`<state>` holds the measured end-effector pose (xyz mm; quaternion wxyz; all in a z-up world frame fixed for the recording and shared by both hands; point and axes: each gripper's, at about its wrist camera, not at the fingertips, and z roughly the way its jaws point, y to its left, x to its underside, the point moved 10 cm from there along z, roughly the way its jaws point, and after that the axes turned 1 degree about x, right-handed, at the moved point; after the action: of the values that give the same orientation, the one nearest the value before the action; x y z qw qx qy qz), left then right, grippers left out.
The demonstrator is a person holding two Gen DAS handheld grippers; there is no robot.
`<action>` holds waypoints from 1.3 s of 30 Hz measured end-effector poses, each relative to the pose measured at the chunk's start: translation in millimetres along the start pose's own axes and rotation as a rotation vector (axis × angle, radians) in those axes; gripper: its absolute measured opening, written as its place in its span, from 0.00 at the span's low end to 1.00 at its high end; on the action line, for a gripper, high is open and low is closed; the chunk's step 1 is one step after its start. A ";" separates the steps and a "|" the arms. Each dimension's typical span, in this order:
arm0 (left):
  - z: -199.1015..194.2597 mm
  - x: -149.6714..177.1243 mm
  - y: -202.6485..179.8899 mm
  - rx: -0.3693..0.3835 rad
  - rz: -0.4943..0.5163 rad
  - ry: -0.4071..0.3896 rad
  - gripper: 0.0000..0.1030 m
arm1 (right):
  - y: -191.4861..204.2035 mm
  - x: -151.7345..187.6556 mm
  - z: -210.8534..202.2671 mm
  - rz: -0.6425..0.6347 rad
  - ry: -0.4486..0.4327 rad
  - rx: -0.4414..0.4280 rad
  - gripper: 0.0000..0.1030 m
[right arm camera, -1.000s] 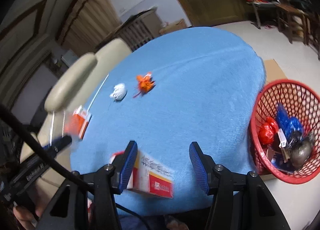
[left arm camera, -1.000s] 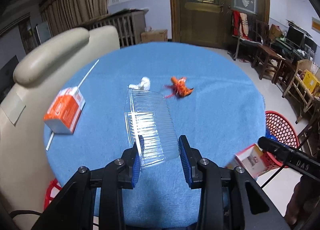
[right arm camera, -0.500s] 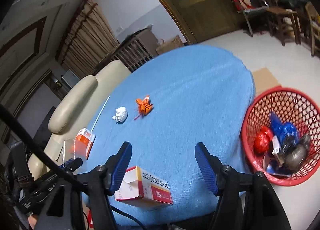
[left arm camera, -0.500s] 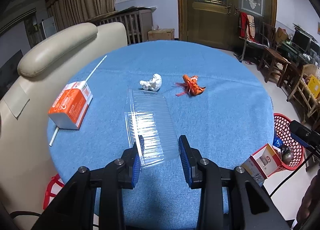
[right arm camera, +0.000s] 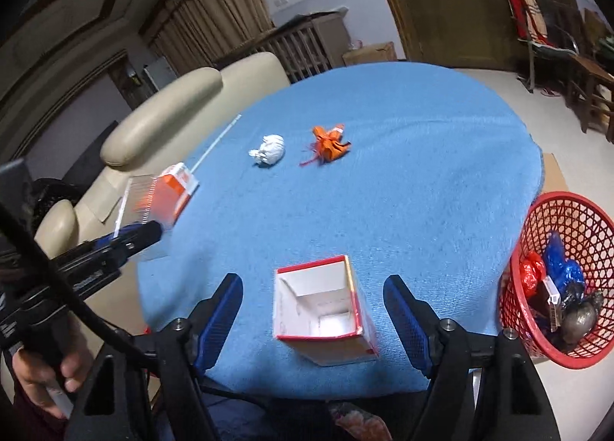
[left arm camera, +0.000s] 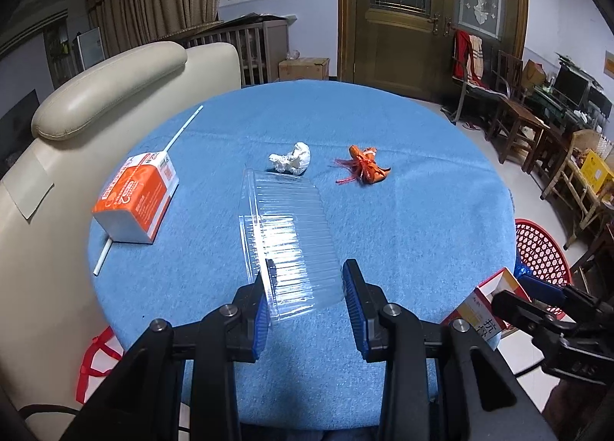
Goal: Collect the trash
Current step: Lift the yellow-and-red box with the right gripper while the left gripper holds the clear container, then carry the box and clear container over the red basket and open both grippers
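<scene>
- Left gripper (left arm camera: 305, 297) pinches the clear ribbed plastic tray (left arm camera: 286, 237) by one wall; keep that grip steady.
- Right gripper (right arm camera: 312, 320), its jaws just opening wide, straddles the open red-and-white cardboard box (right arm camera: 322, 316) untouched on the blue table edge (right arm camera: 441, 211); close squarely across it.
- Carry it to the red mesh basket (right arm camera: 575, 226) at three o'clock.

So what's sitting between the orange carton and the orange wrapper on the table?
The white crumpled tissue lies between the orange carton and the orange wrapper; the right wrist view shows it best.

We see matt blue cloth on the bench (left arm camera: 403, 218), a ribbed clear glossy plastic tray (left arm camera: 286, 234), crumpled white paper (left arm camera: 291, 162), and a red plastic mesh basket (right arm camera: 571, 234).
</scene>
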<state>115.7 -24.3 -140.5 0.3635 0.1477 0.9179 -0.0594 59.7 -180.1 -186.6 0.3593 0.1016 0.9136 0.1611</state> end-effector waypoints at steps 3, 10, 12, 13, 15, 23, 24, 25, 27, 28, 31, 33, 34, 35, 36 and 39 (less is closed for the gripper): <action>0.4 1.3 -1.6 0.009 0.002 0.003 0.36 | -3.4 2.3 5.4 0.012 0.016 0.019 0.76; -2.1 1.2 -4.4 0.014 0.009 -0.003 0.36 | -3.3 7.8 16.5 -0.039 0.057 0.115 0.60; -2.3 1.4 -4.0 0.018 0.006 -0.003 0.36 | -6.2 7.4 18.0 -0.033 0.057 0.127 0.49; -2.3 1.5 -3.9 0.016 0.007 -0.003 0.36 | -7.1 7.2 17.5 -0.030 0.056 0.122 0.49; -2.1 1.9 -3.6 0.015 0.009 -0.002 0.36 | -9.0 7.4 16.8 -0.018 0.051 0.109 0.48; -7.2 -2.3 -0.9 0.041 -0.004 -0.010 0.36 | -15.1 -7.7 -10.6 0.035 -0.045 0.038 0.48; -7.8 -2.8 -2.0 0.046 -0.004 -0.010 0.36 | -15.9 -9.7 -14.4 0.040 -0.059 0.033 0.48; -8.5 -3.2 -3.7 0.050 -0.001 -0.011 0.36 | -18.4 -12.4 -19.3 0.047 -0.077 0.034 0.48; -9.9 -3.6 -9.9 0.059 0.012 -0.013 0.36 | -23.4 -16.9 -27.8 0.048 -0.104 0.048 0.48; -10.4 -3.8 -13.0 0.061 0.018 -0.014 0.36 | -25.5 -18.6 -32.0 0.046 -0.118 0.057 0.48; -11.9 -3.6 -24.6 0.065 0.044 -0.014 0.36 | -34.1 -23.8 -42.0 0.061 -0.148 0.064 0.48; -12.4 -3.6 -34.7 0.065 0.069 -0.015 0.36 | -40.2 -24.8 -46.5 0.078 -0.158 0.064 0.48; -13.3 -3.2 -38.2 0.062 0.079 -0.017 0.36 | -43.0 -24.1 -47.9 0.087 -0.159 0.063 0.48; -13.9 -3.2 -42.8 0.058 0.094 -0.021 0.36 | -44.4 -23.0 -48.5 0.091 -0.156 0.059 0.48; -14.4 -3.4 -45.6 0.053 0.104 -0.023 0.36 | -44.6 -20.9 -48.4 0.092 -0.152 0.055 0.48; -15.4 -3.5 -54.0 0.041 0.133 -0.026 0.36 | -40.3 -16.0 -45.9 0.078 -0.142 0.043 0.48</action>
<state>91.1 -73.1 -126.8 0.3755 0.2150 0.8998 -0.0561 36.8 -232.4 -159.8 0.4141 0.1562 0.8845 0.1477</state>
